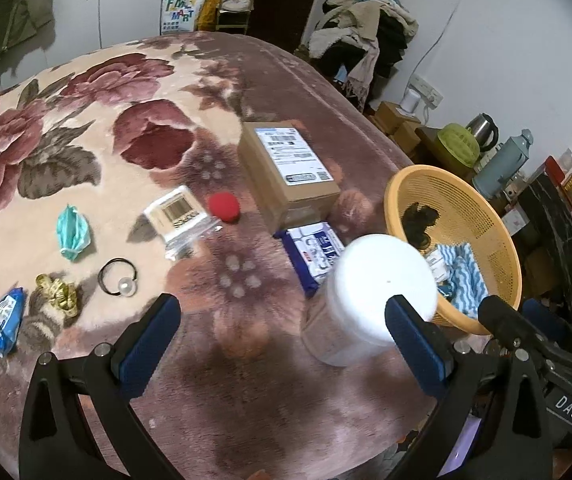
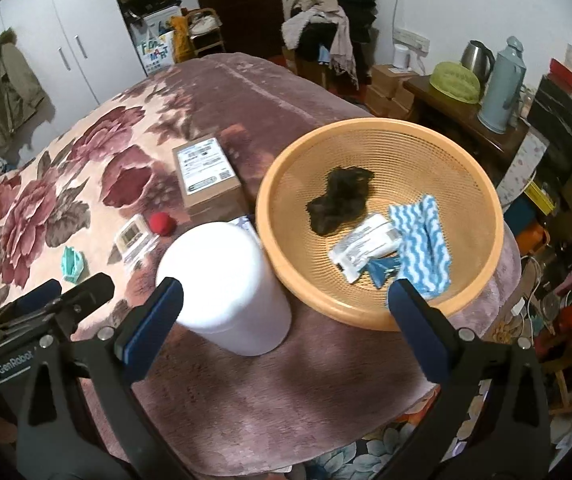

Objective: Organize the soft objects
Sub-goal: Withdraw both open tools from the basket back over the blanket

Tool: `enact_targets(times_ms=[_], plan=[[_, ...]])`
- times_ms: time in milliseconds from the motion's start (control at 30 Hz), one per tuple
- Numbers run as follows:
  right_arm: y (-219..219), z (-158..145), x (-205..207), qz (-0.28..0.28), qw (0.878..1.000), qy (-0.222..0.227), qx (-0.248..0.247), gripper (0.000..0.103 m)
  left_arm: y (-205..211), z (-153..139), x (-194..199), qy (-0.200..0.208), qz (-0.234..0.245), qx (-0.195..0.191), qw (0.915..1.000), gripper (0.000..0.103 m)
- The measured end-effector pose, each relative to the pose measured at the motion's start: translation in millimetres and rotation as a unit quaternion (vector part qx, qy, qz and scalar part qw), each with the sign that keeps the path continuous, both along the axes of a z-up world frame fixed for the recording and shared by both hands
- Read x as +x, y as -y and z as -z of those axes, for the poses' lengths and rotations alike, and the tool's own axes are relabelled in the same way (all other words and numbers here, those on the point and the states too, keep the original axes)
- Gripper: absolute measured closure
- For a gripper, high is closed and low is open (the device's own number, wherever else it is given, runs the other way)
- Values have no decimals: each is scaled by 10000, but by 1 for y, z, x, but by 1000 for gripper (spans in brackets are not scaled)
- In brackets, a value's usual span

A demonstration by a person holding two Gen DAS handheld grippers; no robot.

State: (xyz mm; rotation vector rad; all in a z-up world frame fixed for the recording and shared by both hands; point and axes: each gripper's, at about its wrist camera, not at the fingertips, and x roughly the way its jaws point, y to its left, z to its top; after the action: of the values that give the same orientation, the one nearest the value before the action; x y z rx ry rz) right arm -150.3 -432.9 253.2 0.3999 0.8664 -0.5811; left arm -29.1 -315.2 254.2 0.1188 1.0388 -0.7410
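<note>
Right wrist view: "GenRobot" on left claw (image 2: 52, 294)

A lived-in home bedroom is showing here: a floral blanket (image 1: 86, 120) is covering the bed, clothes (image 2: 326, 8) are piling up by the dark door (image 2: 238, 0), a white wardrobe (image 2: 66, 40) is standing behind, and a kettle (image 2: 476, 56) and thermos (image 2: 502, 84) are sitting on a side cabinet.

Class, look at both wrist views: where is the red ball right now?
The red ball lies on the floral blanket, outside the basket, between the barcoded packet and the cardboard box; in the right wrist view it sits left of centre.
</note>
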Motion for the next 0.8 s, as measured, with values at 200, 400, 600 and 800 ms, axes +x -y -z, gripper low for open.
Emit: enact_targets(times_ms=[200,400,600,800], plan=[[-20,-2,12,-190,9998,-36,-63,0,-25,0,11,7,-195,-13,9998,1],[-38,-3,22,-341,9993,-81,-124,0,-51,1,20,9,-386,-38,9992,1],[-56,-2,33,-498,9985,-139,-167,0,-82,10,29,-50,-596,-38,9982,1],[-77,0,41,-663,9974,-197,-215,0,-108,19,35,-122,-777,-40,9969,1]])
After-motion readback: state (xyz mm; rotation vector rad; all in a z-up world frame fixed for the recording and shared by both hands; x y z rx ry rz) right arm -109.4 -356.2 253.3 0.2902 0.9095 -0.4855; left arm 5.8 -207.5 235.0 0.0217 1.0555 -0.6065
